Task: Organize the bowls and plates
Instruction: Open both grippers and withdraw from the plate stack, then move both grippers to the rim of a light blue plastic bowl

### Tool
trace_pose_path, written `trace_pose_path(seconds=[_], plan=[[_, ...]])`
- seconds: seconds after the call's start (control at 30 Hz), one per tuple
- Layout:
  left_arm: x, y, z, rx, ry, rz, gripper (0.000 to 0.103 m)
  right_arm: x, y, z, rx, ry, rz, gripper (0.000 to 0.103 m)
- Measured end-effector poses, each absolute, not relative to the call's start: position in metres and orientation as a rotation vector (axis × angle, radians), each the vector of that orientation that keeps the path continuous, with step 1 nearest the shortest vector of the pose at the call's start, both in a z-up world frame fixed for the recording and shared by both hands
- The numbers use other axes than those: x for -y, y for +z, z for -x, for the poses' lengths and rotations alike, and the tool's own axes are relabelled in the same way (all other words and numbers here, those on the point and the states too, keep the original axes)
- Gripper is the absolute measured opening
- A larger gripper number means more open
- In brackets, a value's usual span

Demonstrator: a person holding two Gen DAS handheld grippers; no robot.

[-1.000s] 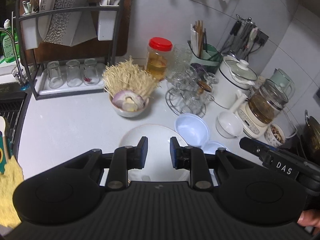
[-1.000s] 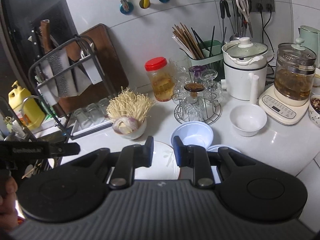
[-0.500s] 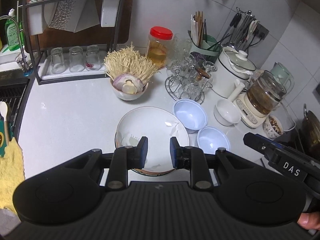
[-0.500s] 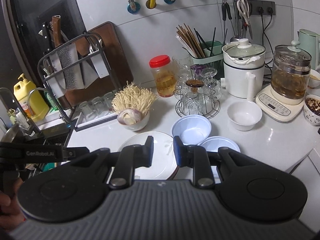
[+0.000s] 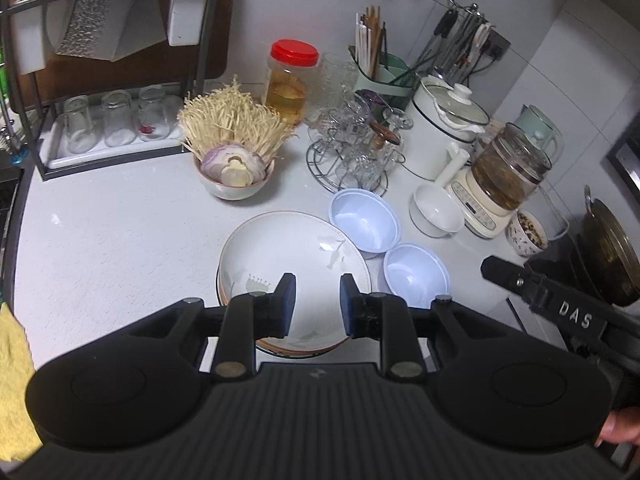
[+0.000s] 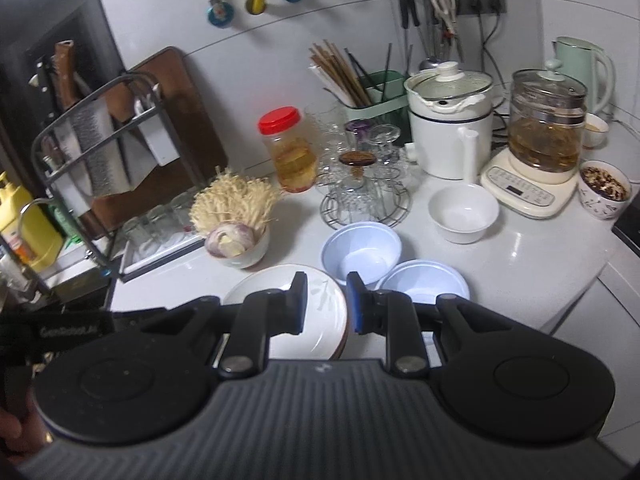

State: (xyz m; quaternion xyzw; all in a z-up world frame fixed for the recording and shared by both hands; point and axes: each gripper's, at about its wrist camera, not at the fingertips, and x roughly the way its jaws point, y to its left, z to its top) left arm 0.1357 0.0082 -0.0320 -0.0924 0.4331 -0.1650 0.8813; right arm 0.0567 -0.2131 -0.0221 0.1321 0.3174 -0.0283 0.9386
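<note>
Plates [image 5: 294,264], stacked, are sitting mid-desk [image 5: 112,240], white one on top, brown rim of another showing beneath. Just right of the stack two pale blue bowls [image 5: 364,222] are standing rim to rim, with a white bowl [image 6: 464,212] further right by the kettle base. Nothing is looking gathered yet; judging the step as an approach to the stack or the blue bowls.

To do it well: coming in low at a rim, one finger inside and one outside, biting only the top piece so the lower plate is not dragging; nesting the blue bowls first would be freeing room.

Left tool [image 5: 314,302] is hovering over the near half of the top plate, jaws narrowly parted, gripping nothing. Right tool [image 6: 327,300] is hanging above the gap between plate edge and nearer blue bowl, jaws likewise slightly apart, empty.
</note>
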Motion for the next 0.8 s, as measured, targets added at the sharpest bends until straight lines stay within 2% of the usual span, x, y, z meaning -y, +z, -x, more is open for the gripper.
trace_pose_path(seconds=[0.27, 0.47, 0.5, 0.57, 0.6, 0.67, 0.73, 0.8], plan=[[-0.007, -0.046, -0.157, -0.931, -0.397, 0.190, 0.026, 0.218, -0.028, -0.063, -0.662, -0.122, -0.294, 0.025], [0.001, -0.055, -0.174, -0.967, -0.429, 0.166, 0.036, 0.223, -0.037, -0.065, -0.676, -0.167, -0.336, 0.026], [0.003, -0.057, -0.177, -0.973, -0.431, 0.158, 0.038, 0.224, -0.039, -0.066, -0.678, -0.174, -0.335, 0.028], [0.009, -0.061, -0.185, -0.988, -0.433, 0.152, 0.041, 0.229, -0.042, -0.068, -0.690, -0.190, -0.349, 0.045], [0.012, -0.063, -0.188, -0.993, -0.429, 0.151, 0.044, 0.233, -0.043, -0.070, -0.690, -0.197, -0.362, 0.048], [0.019, -0.067, -0.196, -1.000, -0.418, 0.147, 0.051, 0.241, -0.047, -0.074, -0.694, -0.205, -0.377, 0.063], [0.026, -0.072, -0.205, -1.006, -0.403, 0.147, 0.055, 0.251, -0.052, -0.080, -0.699, -0.210, -0.388, 0.068], [0.034, -0.077, -0.213, -1.008, -0.398, 0.157, 0.055, 0.263, -0.057, -0.088, -0.710, -0.190, -0.395, 0.068]])
